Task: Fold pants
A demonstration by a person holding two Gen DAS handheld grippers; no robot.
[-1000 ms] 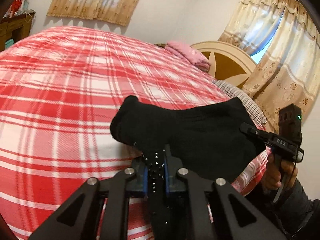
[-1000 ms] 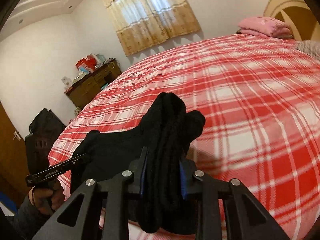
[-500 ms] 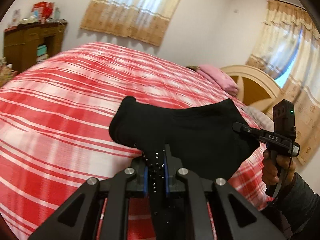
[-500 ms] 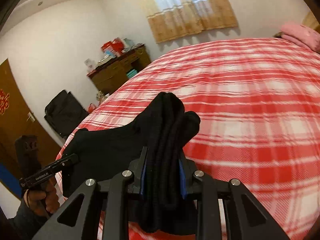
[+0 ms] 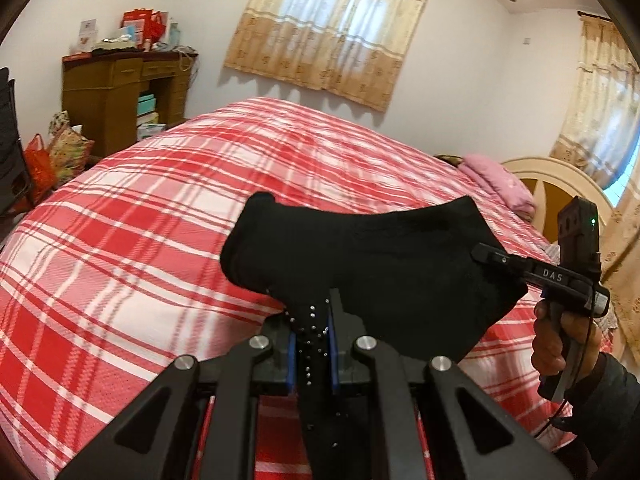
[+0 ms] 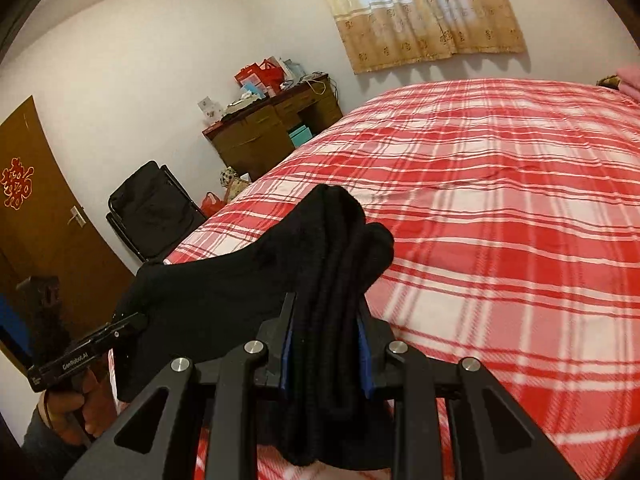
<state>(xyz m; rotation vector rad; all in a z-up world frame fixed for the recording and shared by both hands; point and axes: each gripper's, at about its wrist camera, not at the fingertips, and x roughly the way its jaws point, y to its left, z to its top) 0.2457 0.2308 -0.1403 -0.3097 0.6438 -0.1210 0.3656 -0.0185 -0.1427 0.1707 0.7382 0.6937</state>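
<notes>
Two tongs share one load: black pants (image 5: 384,264), held up off the red plaid bed (image 5: 132,248).

Left tongs (image 5: 311,332): clamped on a thin edge of cloth (small shiny studs on it); pants spread toward 2 o'clock from there.

Right tongs (image 6: 326,332): closed around a thick bunched roll of the same pants, cloth trailing to 9 o'clock.

Right hand (image 5: 560,340) at 3 o'clock in the left wrist view.

Wooden desk (image 6: 276,124) by the far wall, at 11 o'clock.
</notes>
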